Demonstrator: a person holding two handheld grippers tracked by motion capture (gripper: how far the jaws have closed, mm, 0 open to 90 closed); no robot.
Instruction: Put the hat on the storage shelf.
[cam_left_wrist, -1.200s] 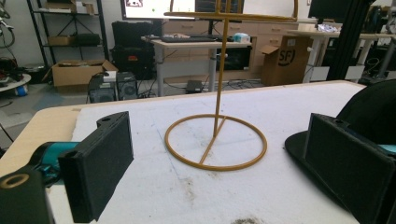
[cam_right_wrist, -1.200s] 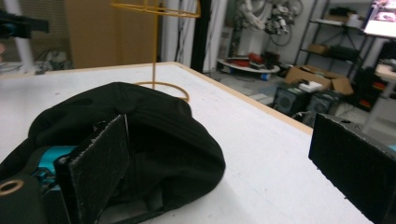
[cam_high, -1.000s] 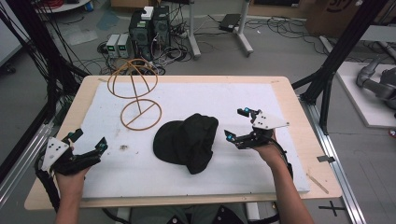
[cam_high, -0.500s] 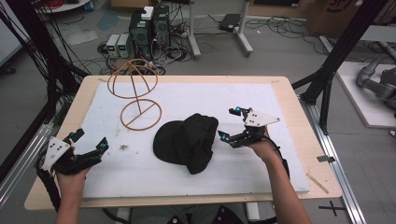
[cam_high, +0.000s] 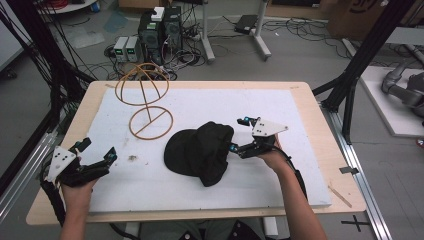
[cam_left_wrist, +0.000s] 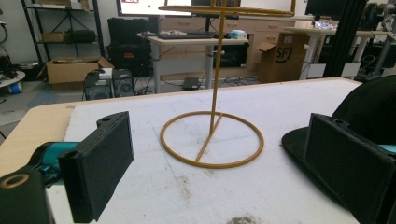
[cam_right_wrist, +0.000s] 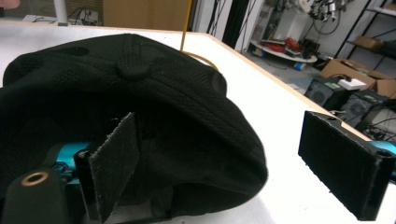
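Since a second ago the right gripper (cam_high: 239, 135) has slid in to the cap (cam_high: 200, 152) at mid-counter (cam_high: 310, 102), jaws wide, one under its edge. Wire stand (cam_high: 147, 107) rises just behind. Left gripper (cam_high: 96, 151) rests apart, jaws open, empty.

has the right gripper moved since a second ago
Yes. In the high view the right gripper has slid left toward the black cap, away from the table's right edge. Its lower jaw now touches the cap's rim; jaws open.
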